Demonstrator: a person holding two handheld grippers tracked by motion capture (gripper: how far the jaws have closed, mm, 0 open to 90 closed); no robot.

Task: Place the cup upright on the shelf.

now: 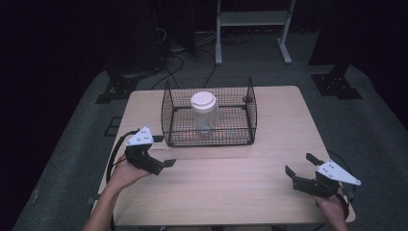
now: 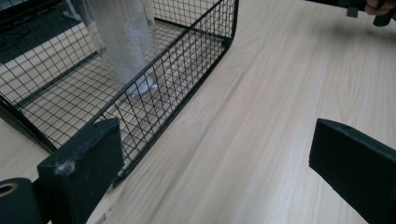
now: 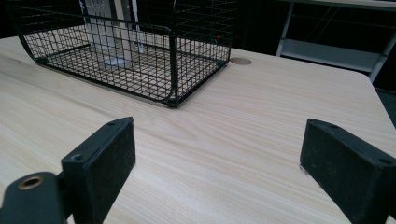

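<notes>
left gripper [image 1: 166, 162]: jaws apart, nothing held, wire basket [image 1: 168, 115] just ahead | right gripper [image 1: 298, 169]: jaws apart, nothing held | jar [image 1: 204, 113]: upright inside basket

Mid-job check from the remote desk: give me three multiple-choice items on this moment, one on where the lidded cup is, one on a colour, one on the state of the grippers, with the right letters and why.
1. Where does the clear cup stand?
A. inside the wire basket
B. on the bare table beside the basket
C. between the jaws of the right gripper

2. What colour is the cup's lid?
A. black
B. white
C. red

3. How do the two grippers stand?
A. both open, nothing between the jaws
B. left shut on the cup
C. right shut on the basket's rim

Answers:
1 A: in the high view the clear cup stands within the walls of the wire basket on the table.
2 B: the lid shows white from above.
3 A: the left gripper and the right gripper both show jaws wide apart over bare wood.
</notes>
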